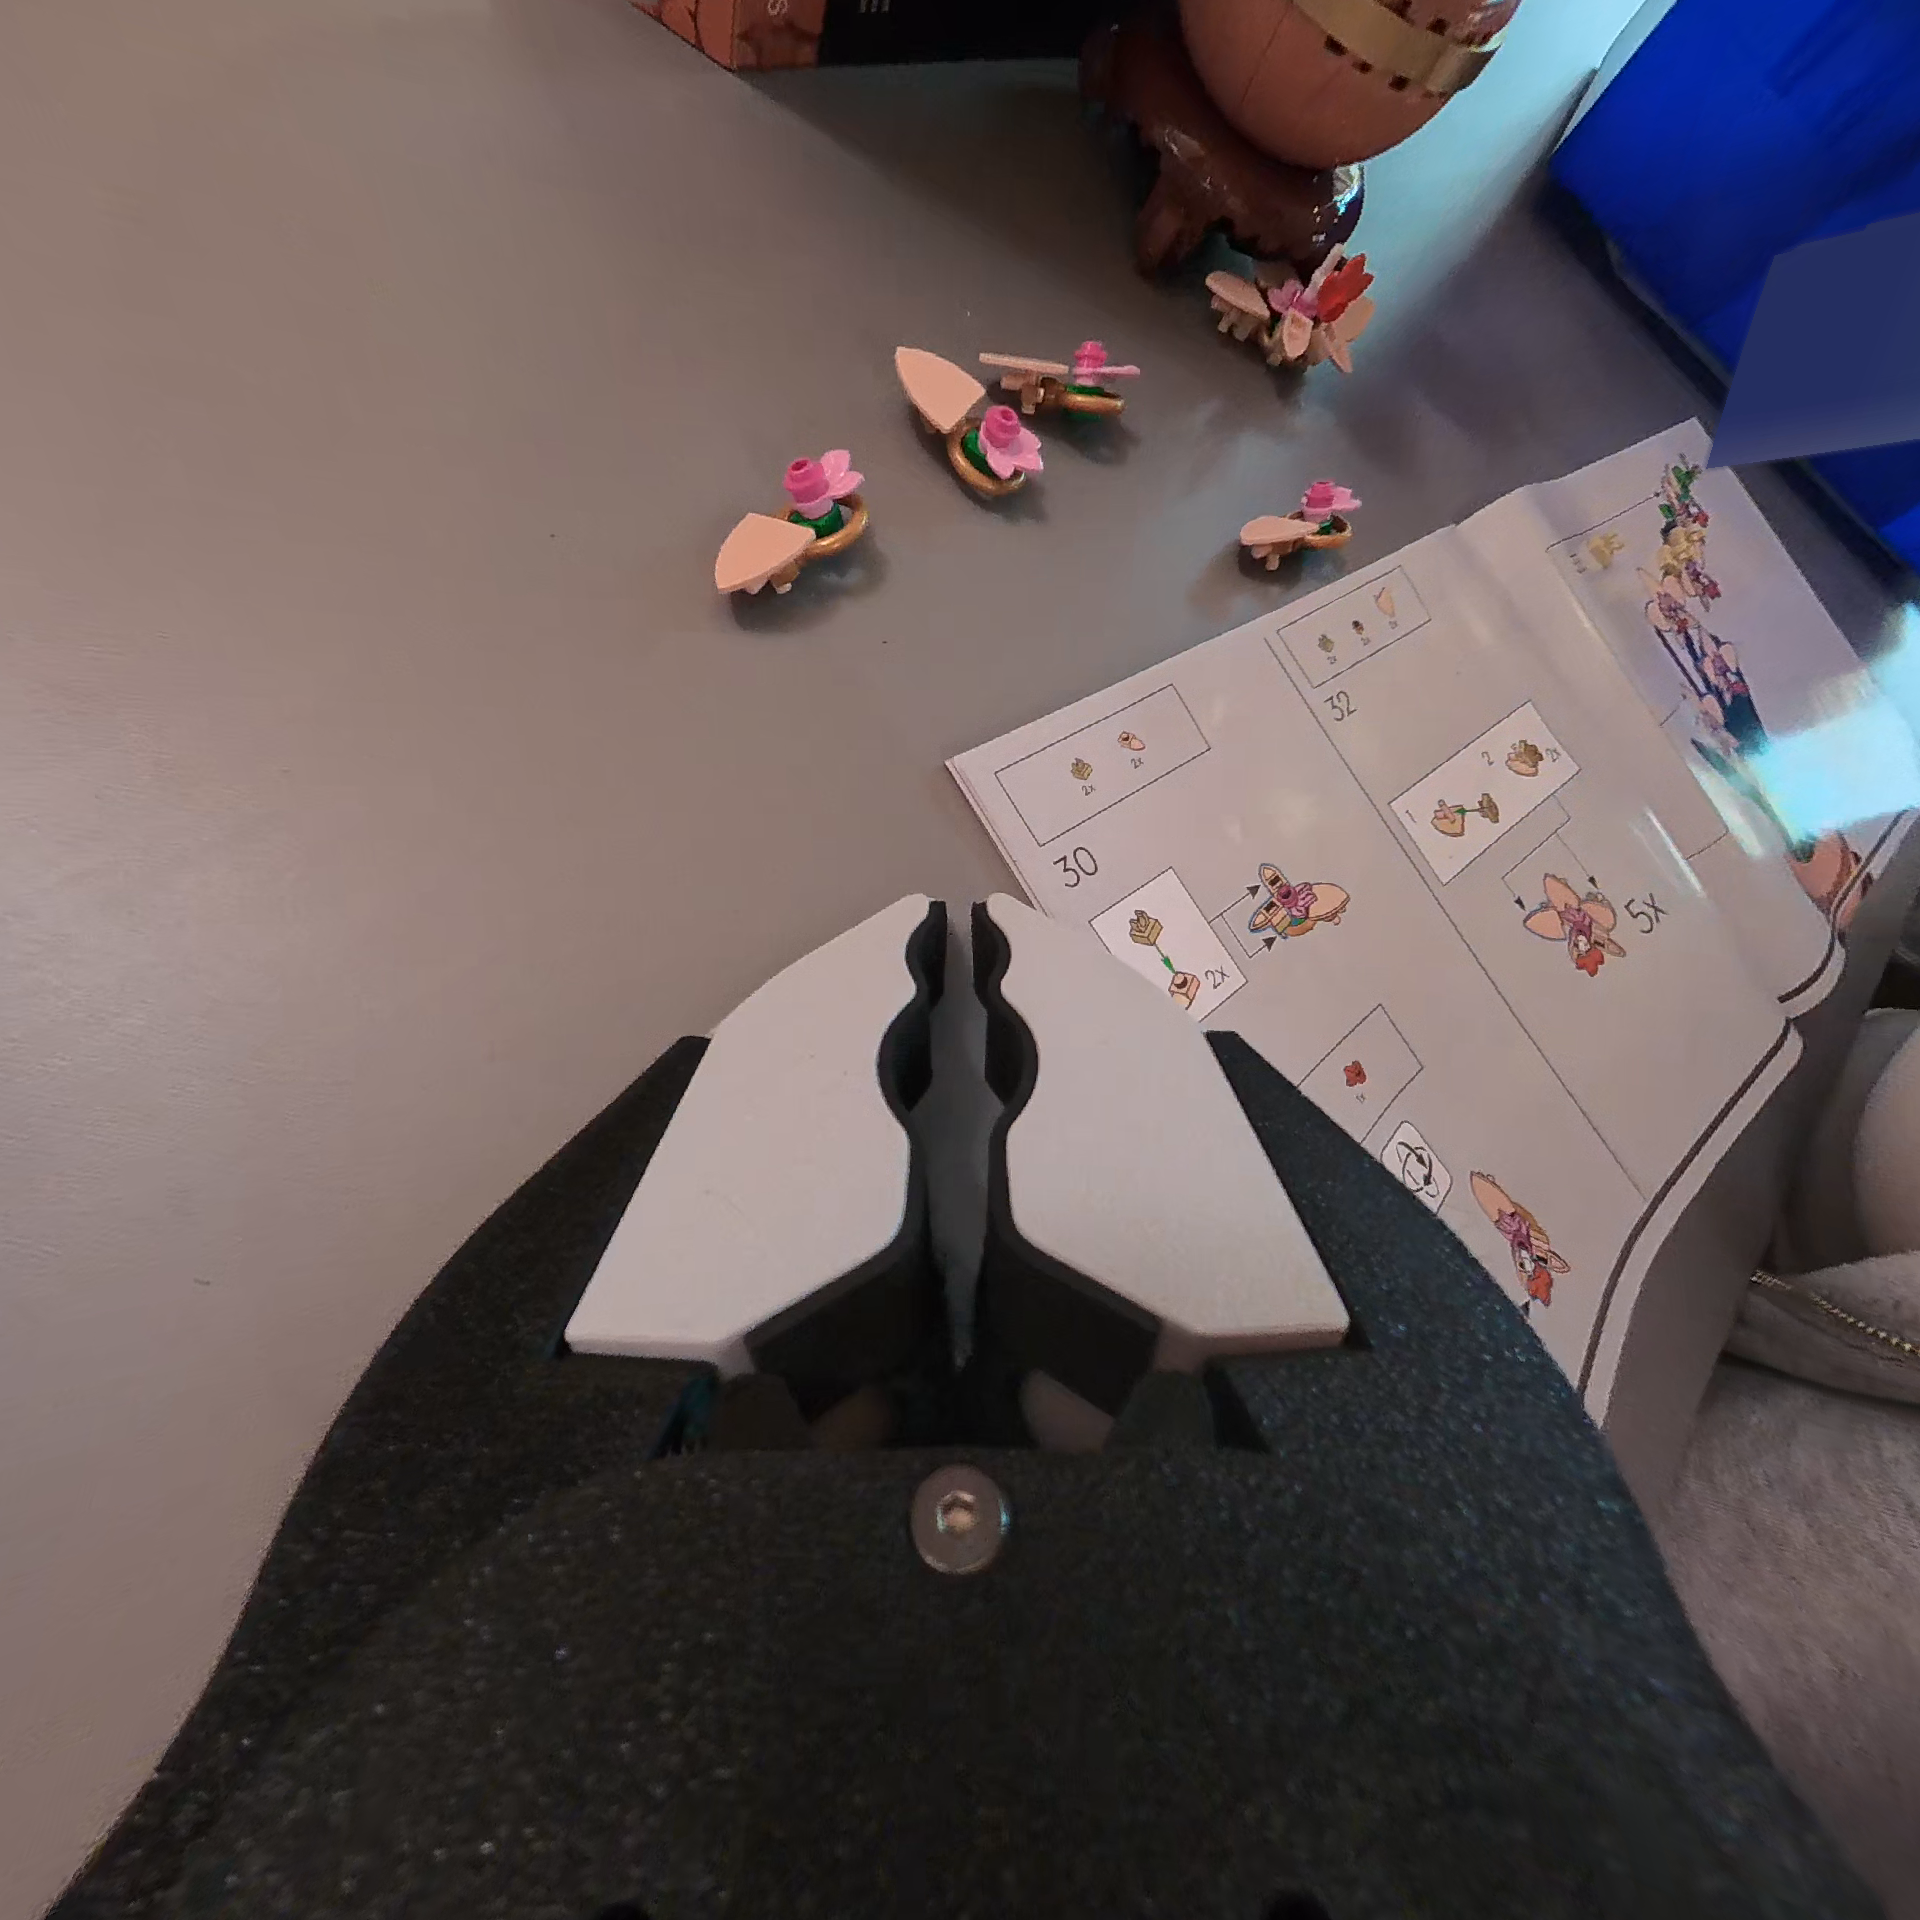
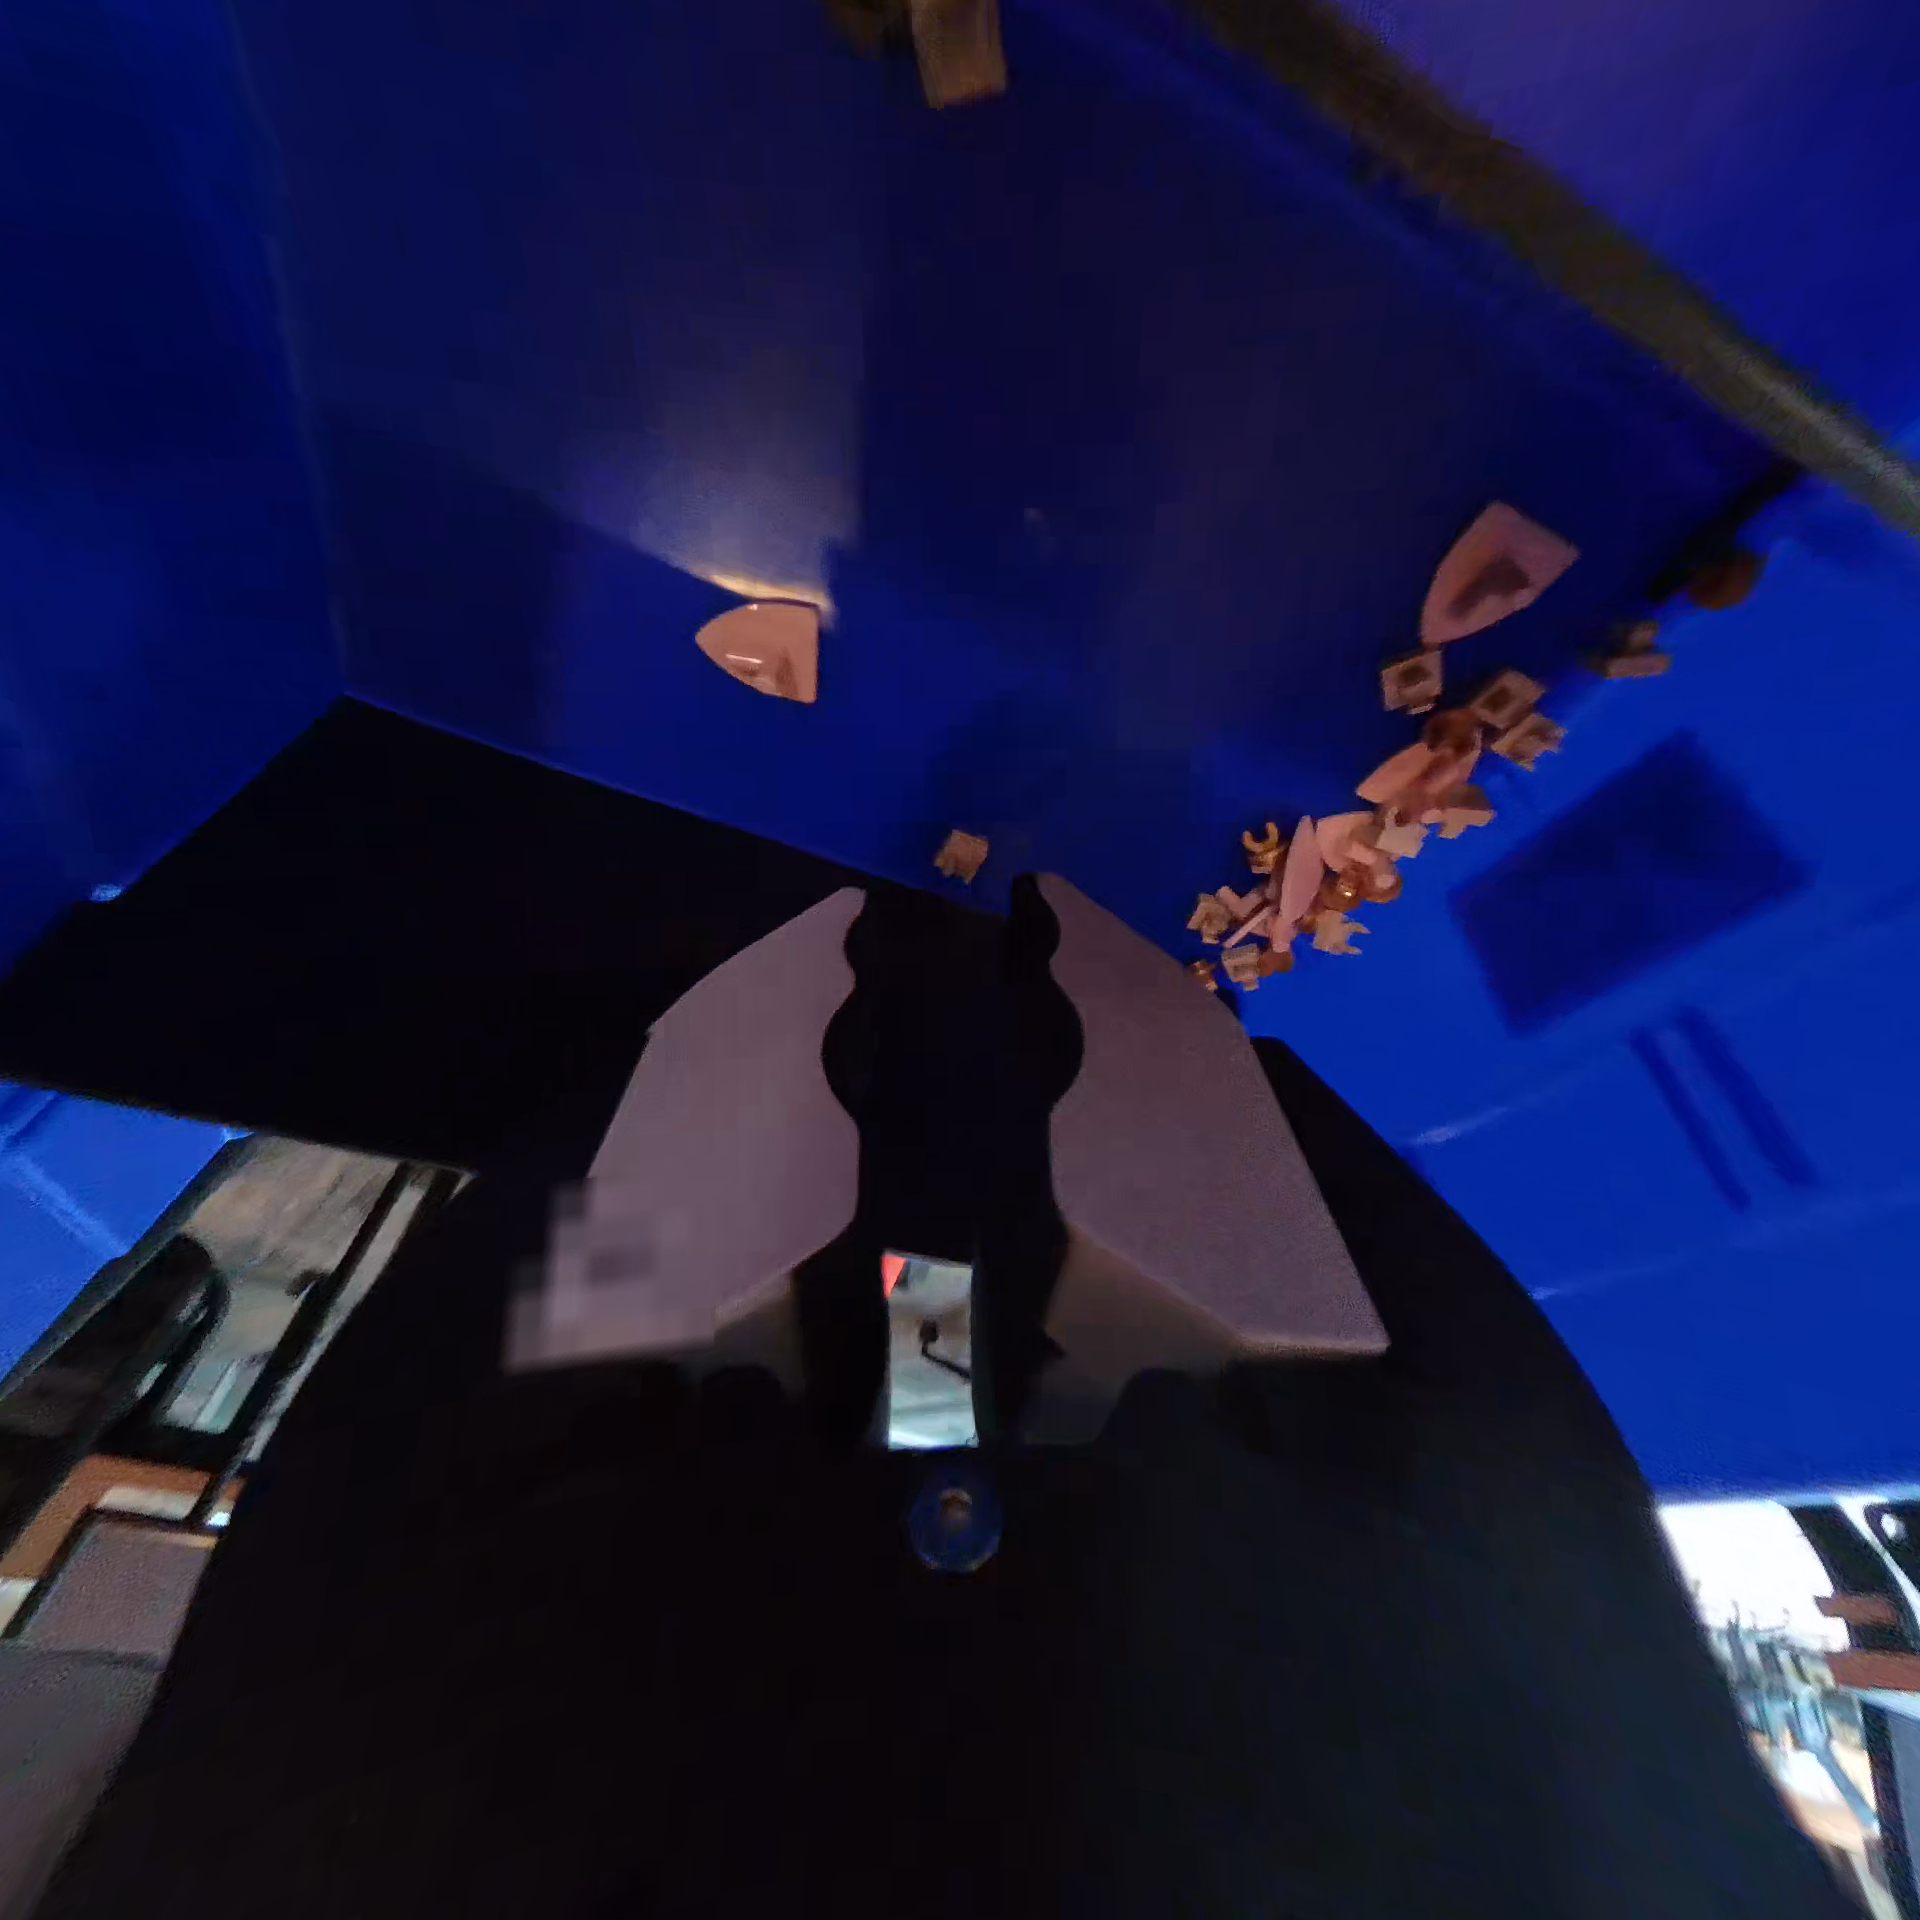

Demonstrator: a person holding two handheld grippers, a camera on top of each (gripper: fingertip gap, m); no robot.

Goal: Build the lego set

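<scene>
A: Two grippers appear, one per wrist view. The left gripper [image 1: 960,909] hangs over a grey table [image 1: 364,727], its jaws drawn to a narrow slit with nothing between the pads.

B: And around it?

A: An open instruction booklet [image 1: 1455,831] lies just beside the right fingertip, toward three o'clock. At twelve o'clock, well apart, four small flower assemblies rest on the table: one at the left [image 1: 795,525], two close together [image 1: 987,436] [image 1: 1070,379], one at the right [image 1: 1299,520]. A fuller blossom [image 1: 1294,307] sits at one o'clock below a brown model on a dark stand [image 1: 1226,187].

B: The right gripper?

A: The right gripper [image 2: 951,899] reaches into a blue bin [image 2: 520,364]. Its jaws stand moderately apart and appear empty, though the gap is dark. A small tan piece [image 2: 961,854] lies just ahead of the tips at twelve o'clock, not touched. A peach petal piece [image 2: 764,649] lies at eleven o'clock; a heap of loose tan and gold parts [image 2: 1351,842] lies at two o'clock.
</scene>
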